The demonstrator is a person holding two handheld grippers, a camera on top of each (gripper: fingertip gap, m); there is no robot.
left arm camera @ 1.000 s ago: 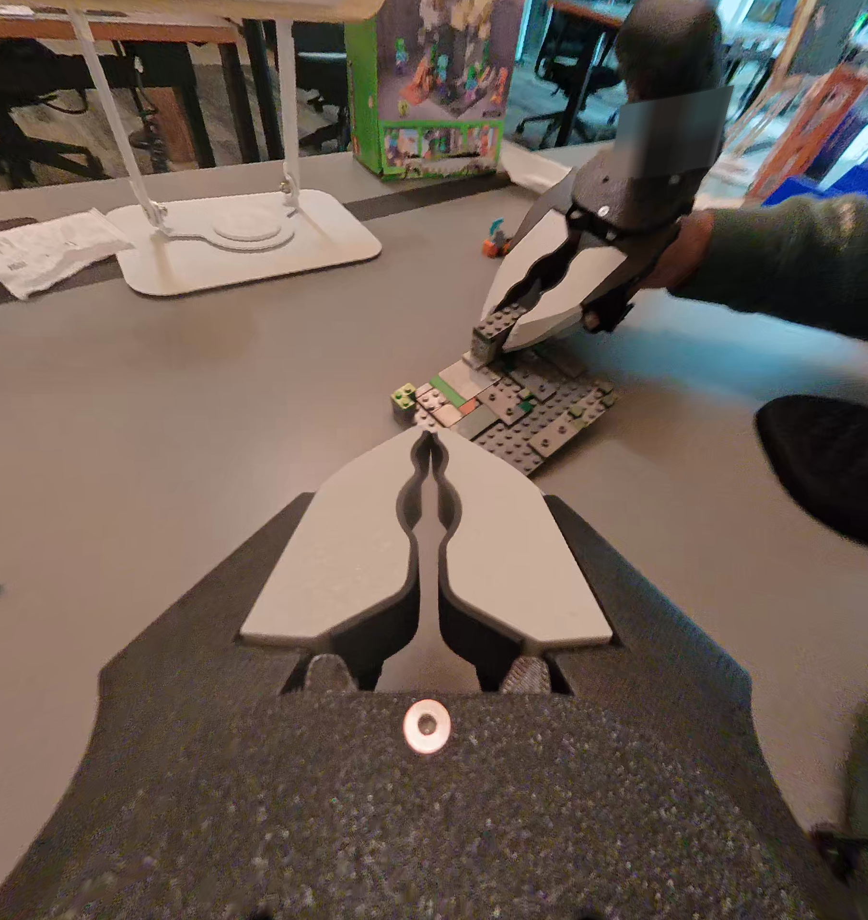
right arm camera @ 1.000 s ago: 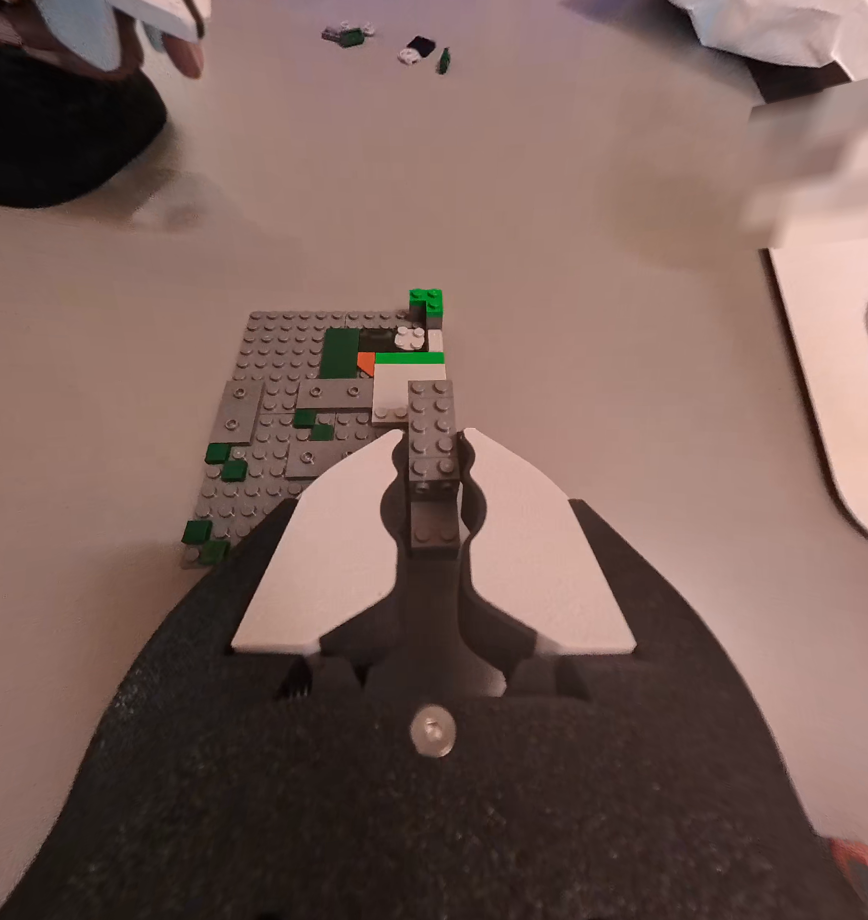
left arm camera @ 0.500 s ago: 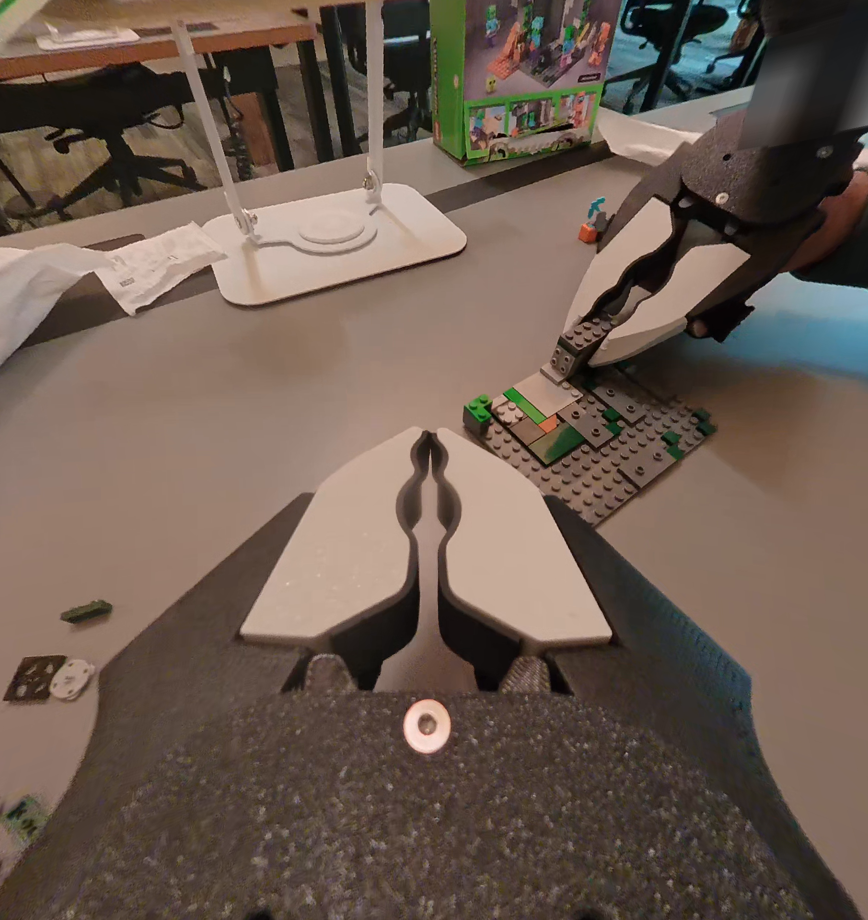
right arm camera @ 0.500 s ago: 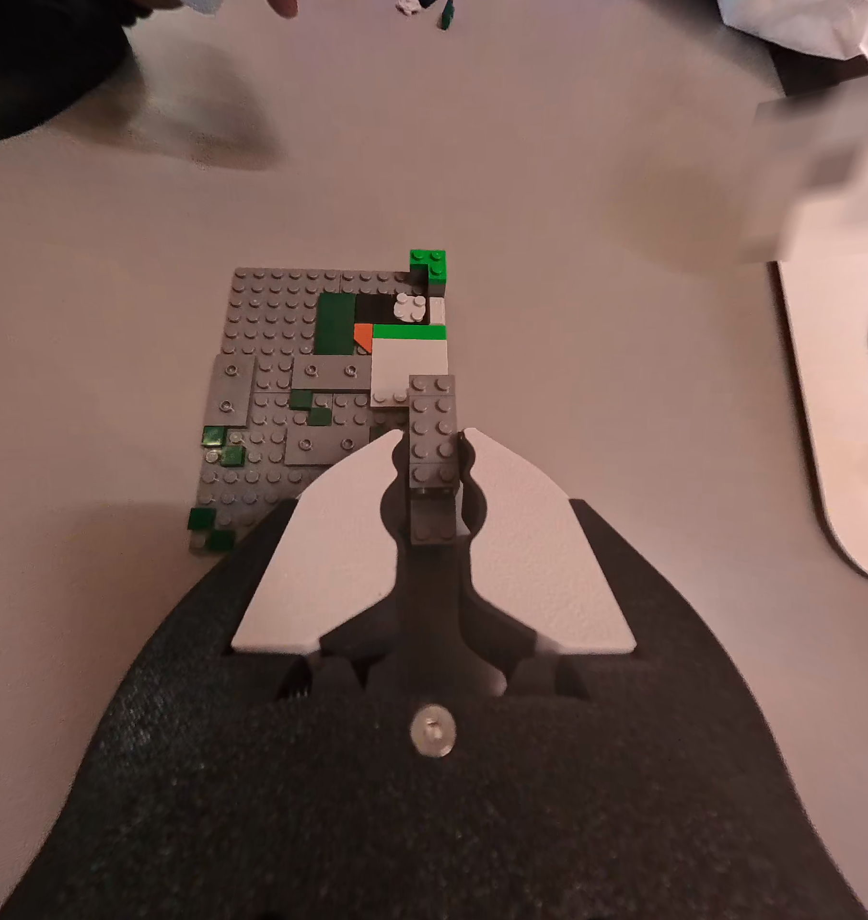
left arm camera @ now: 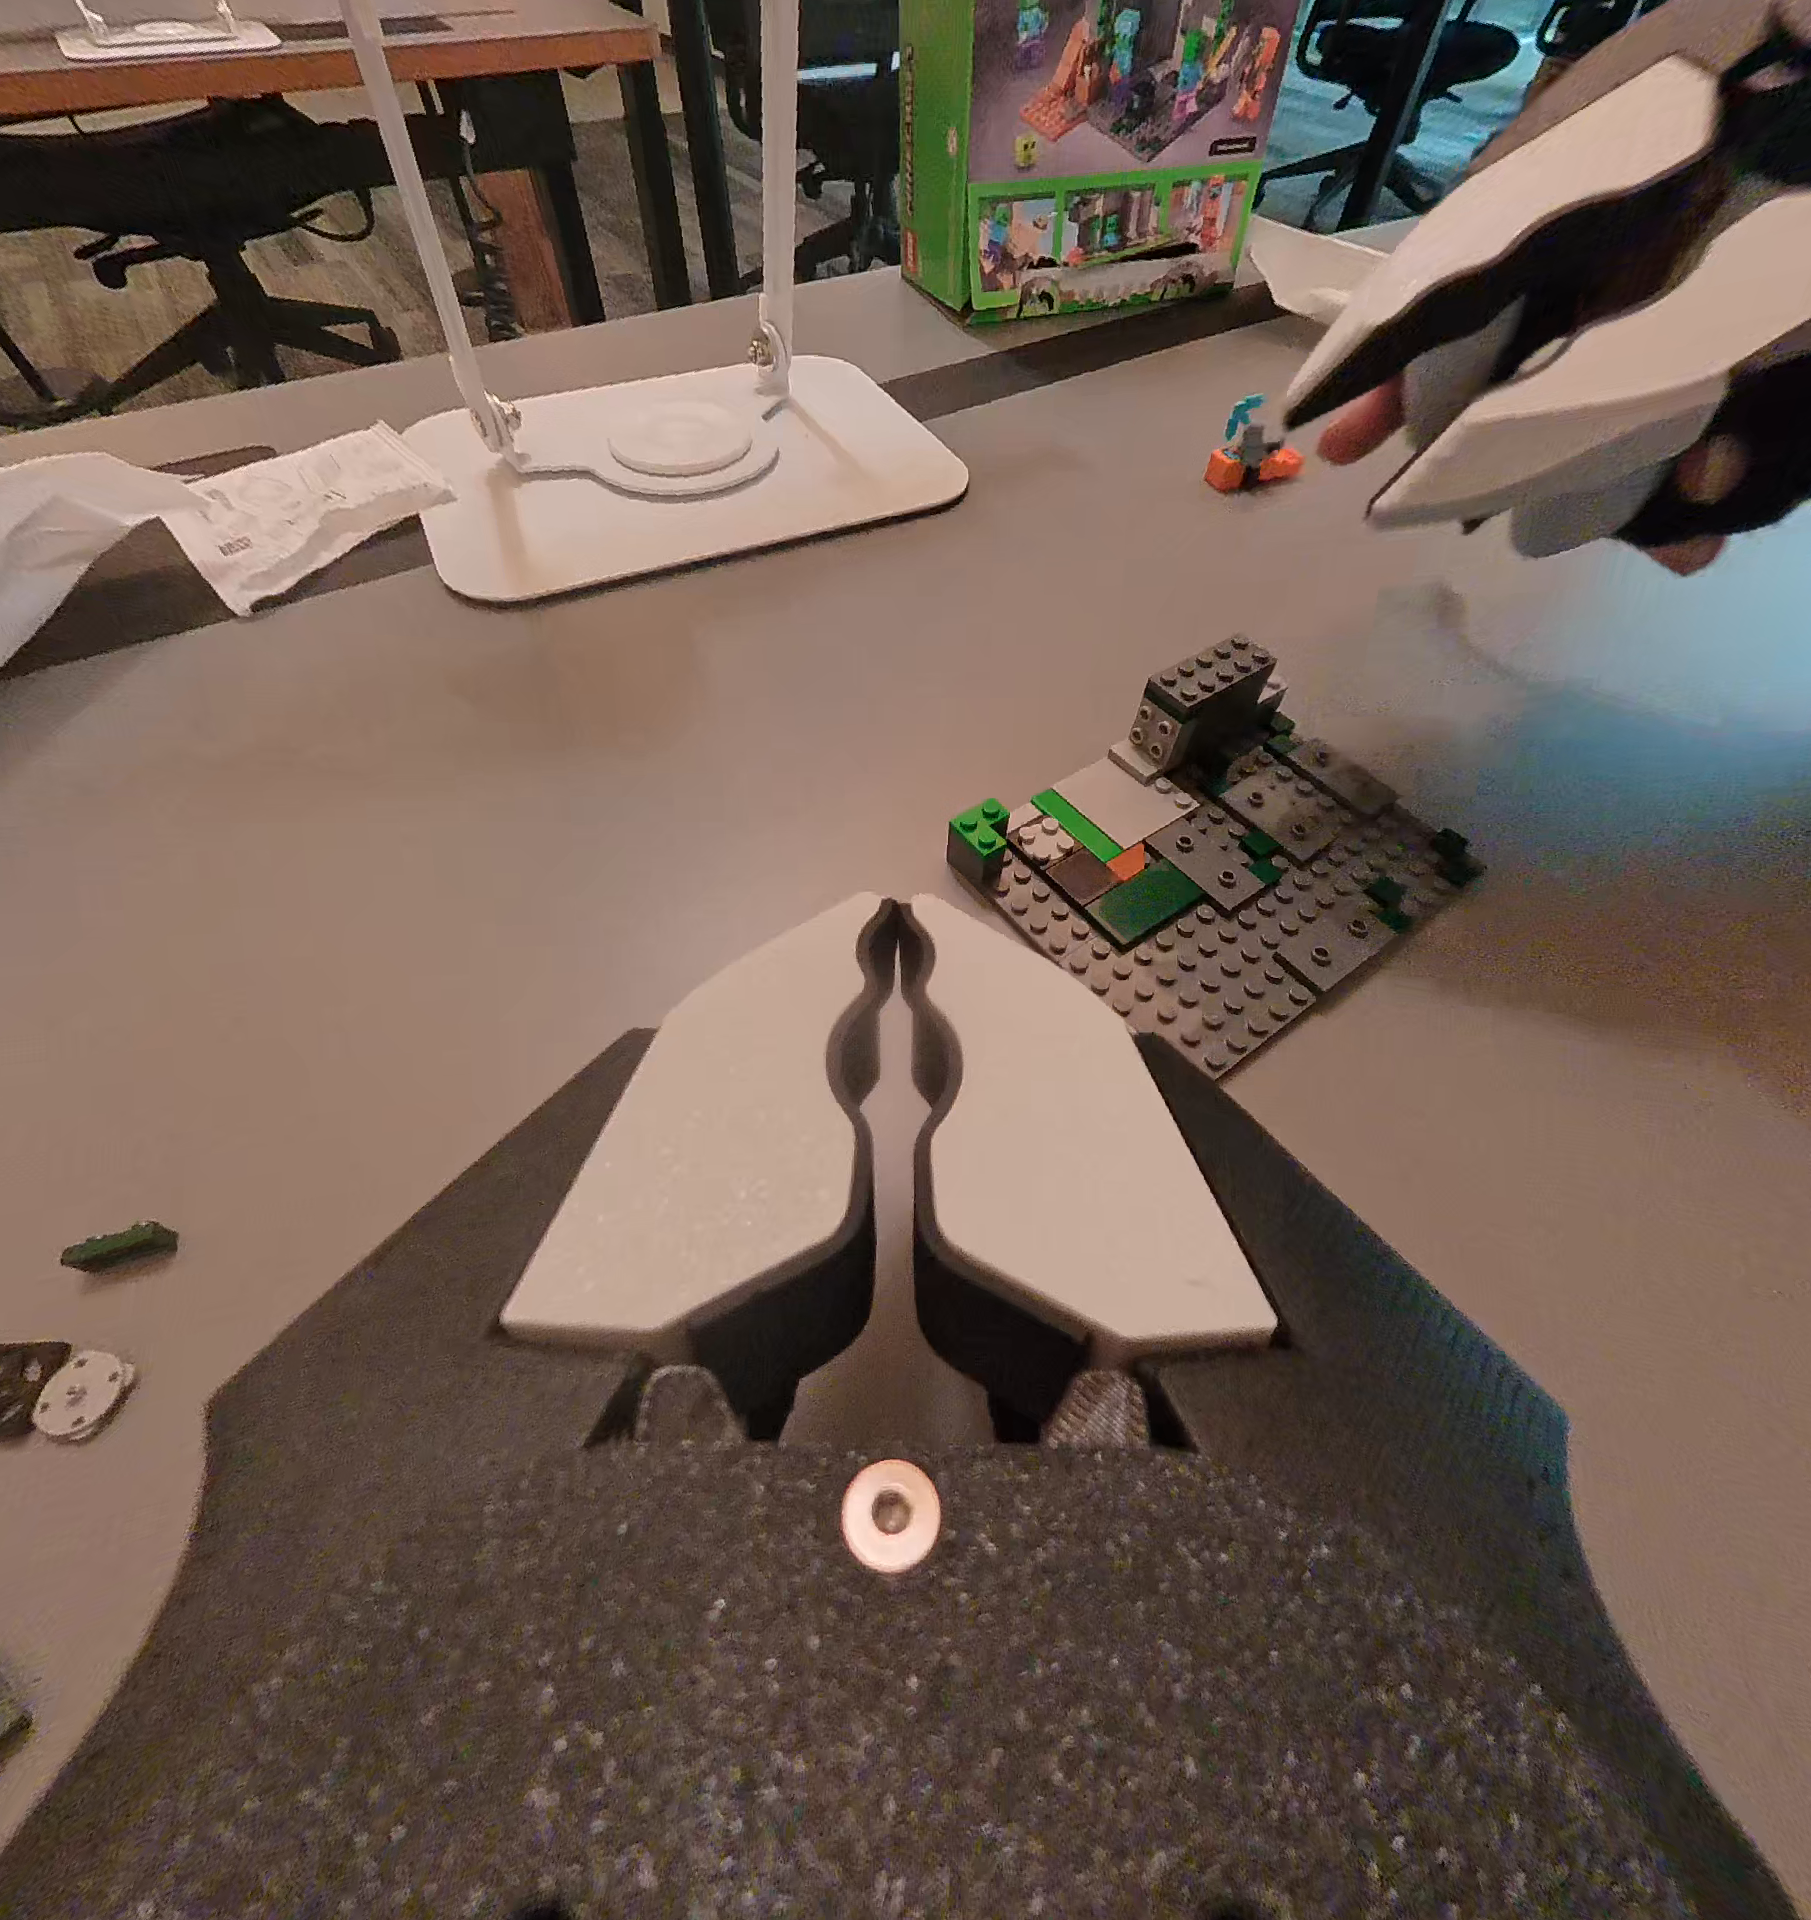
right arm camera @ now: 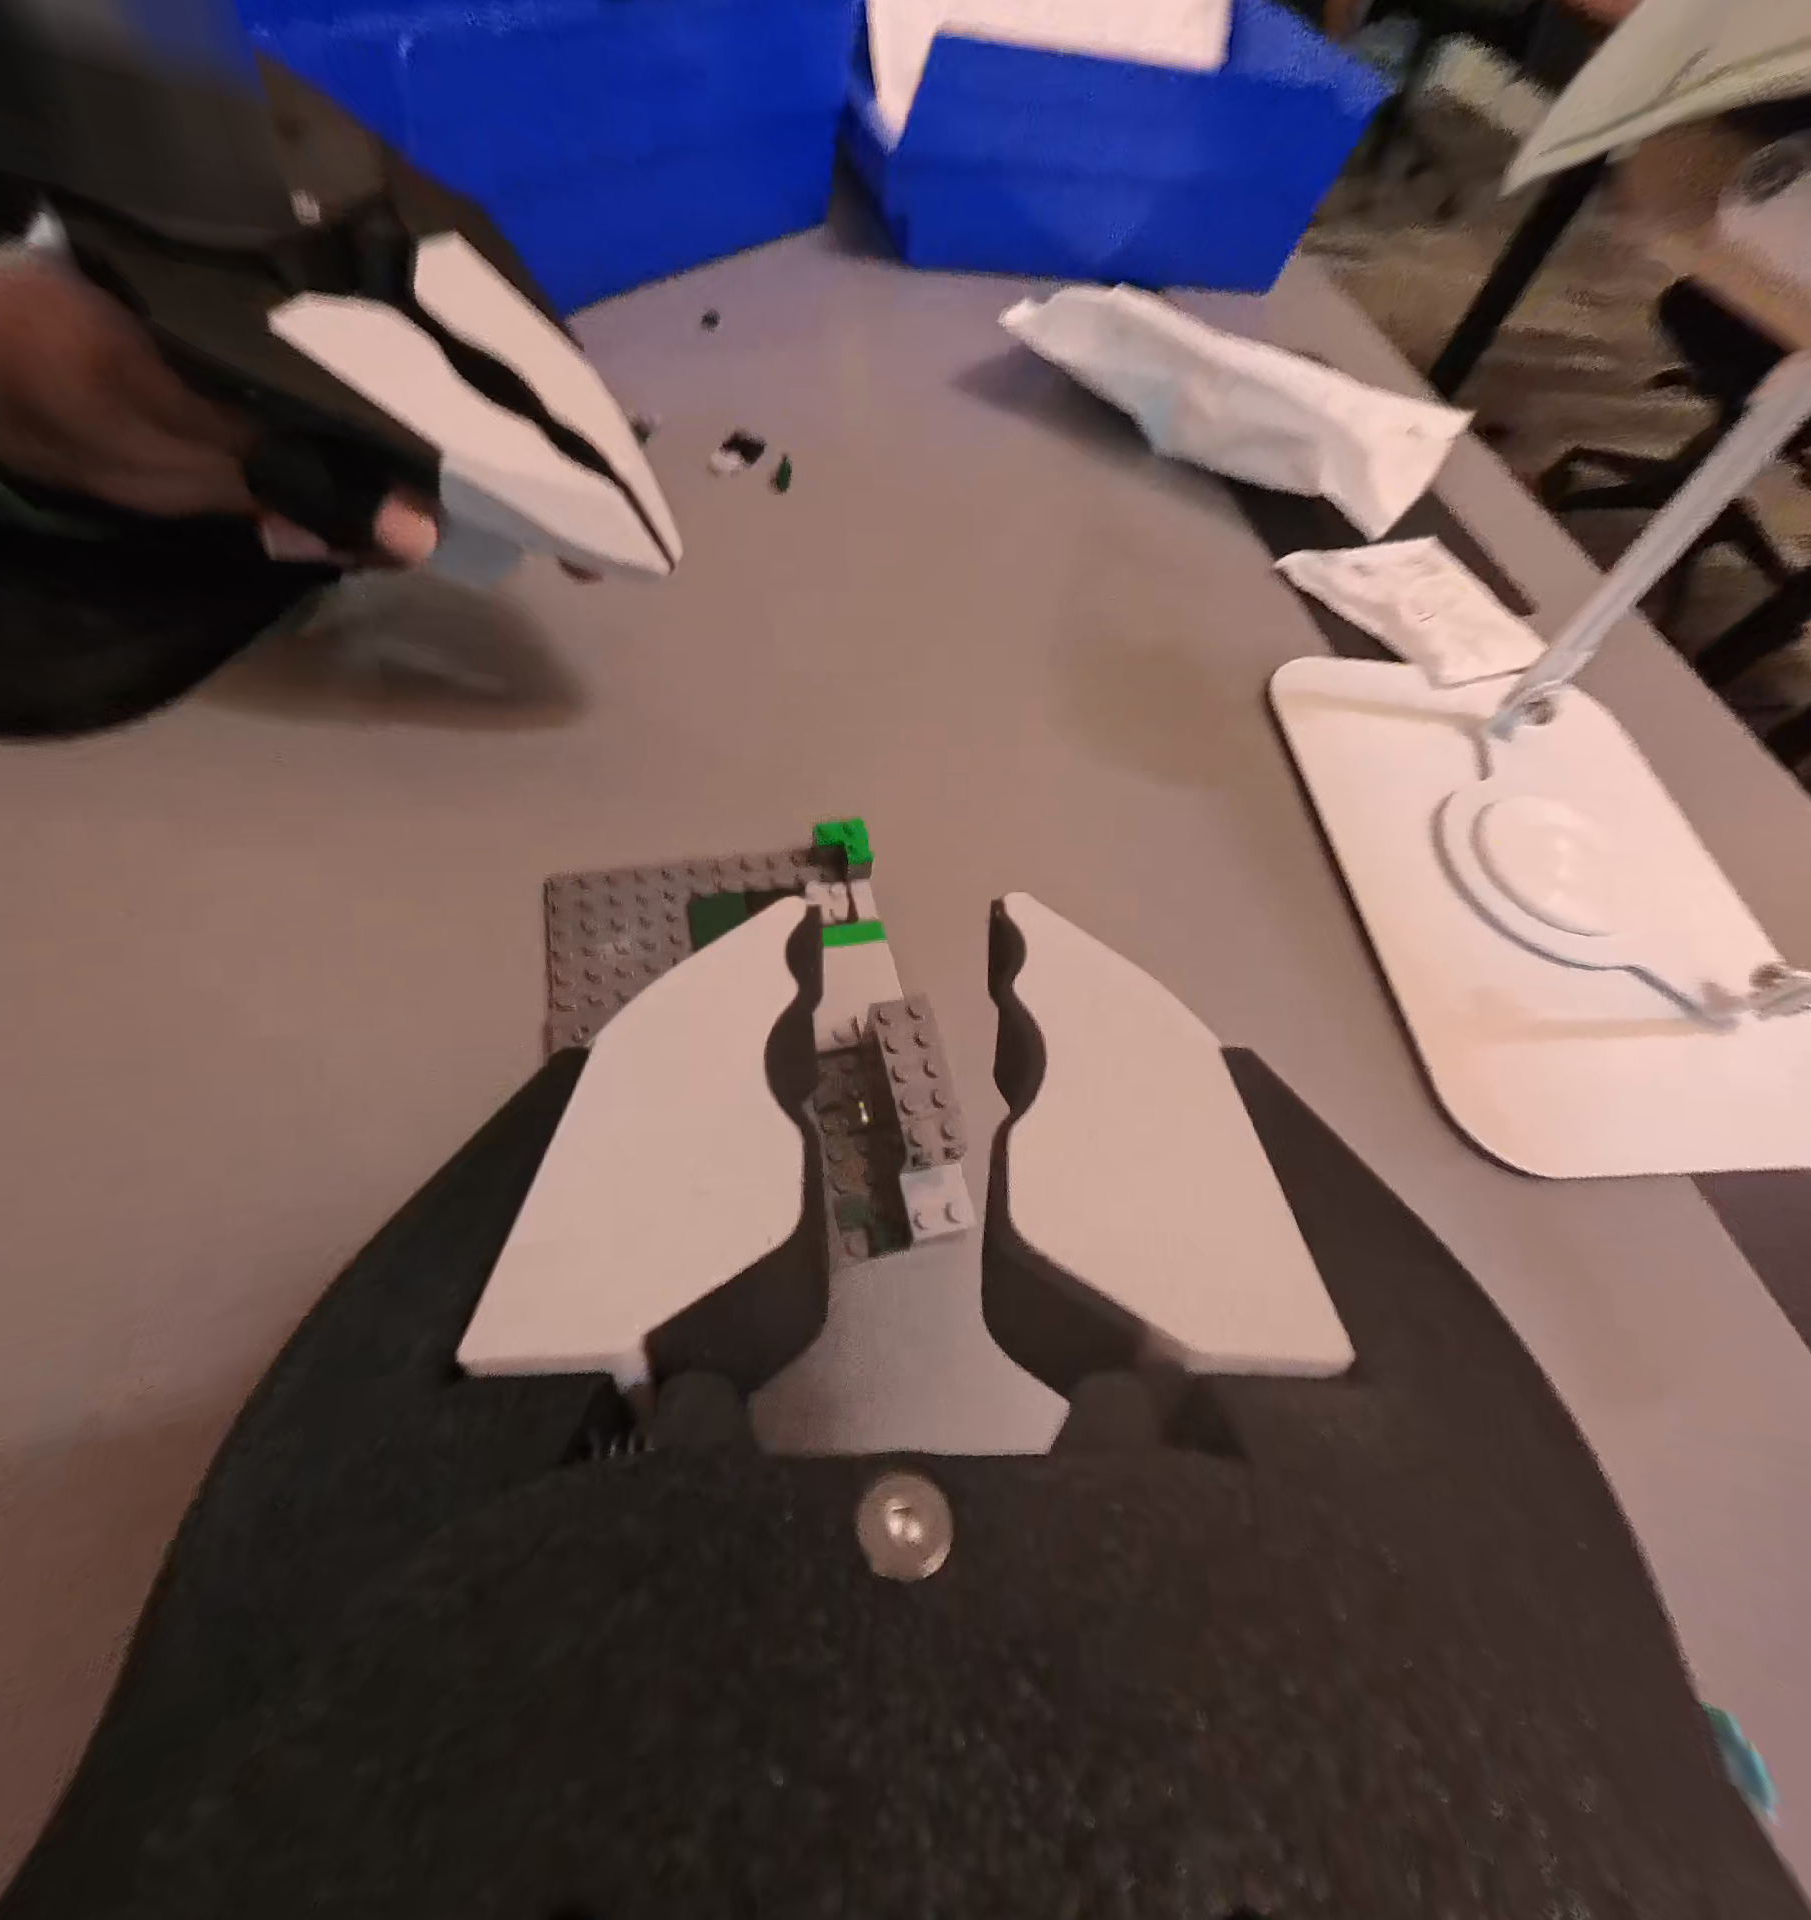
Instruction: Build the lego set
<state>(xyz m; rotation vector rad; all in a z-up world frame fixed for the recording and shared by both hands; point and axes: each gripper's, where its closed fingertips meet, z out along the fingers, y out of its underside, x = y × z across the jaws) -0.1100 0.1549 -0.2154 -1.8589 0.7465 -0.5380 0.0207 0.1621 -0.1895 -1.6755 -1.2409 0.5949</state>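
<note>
Left wrist view: my left claw (left arm camera: 896, 914) is pressed together with nothing in it, hanging over the grey table (left arm camera: 465, 831). The grey baseplate (left arm camera: 1218, 904) lies just ahead and to the right of its tips. The dark grey brick piece (left arm camera: 1197, 696) now stands tilted on the plate's far corner, on its own; half a second ago my right claw was clamped on it there. That right claw (left arm camera: 1348, 457) has lifted up and away to the far right, tips spread and blurred. A lamp base (left arm camera: 693, 468) sits far ahead left, a green box (left arm camera: 1088, 156) behind it, and an orange figure (left arm camera: 1249, 457) is far ahead right.

Right wrist view: my right claw (right arm camera: 901, 914) is apart and empty, where before it gripped the brick piece (right arm camera: 916, 1081). The piece now shows below, between my fingers, on the right edge of the baseplate (right arm camera: 620, 935). A bright green brick (right arm camera: 847, 837) marks the far corner. My left claw (right arm camera: 662, 551) hovers ahead left. Blue bins (right arm camera: 1088, 156) stand far ahead.
</note>
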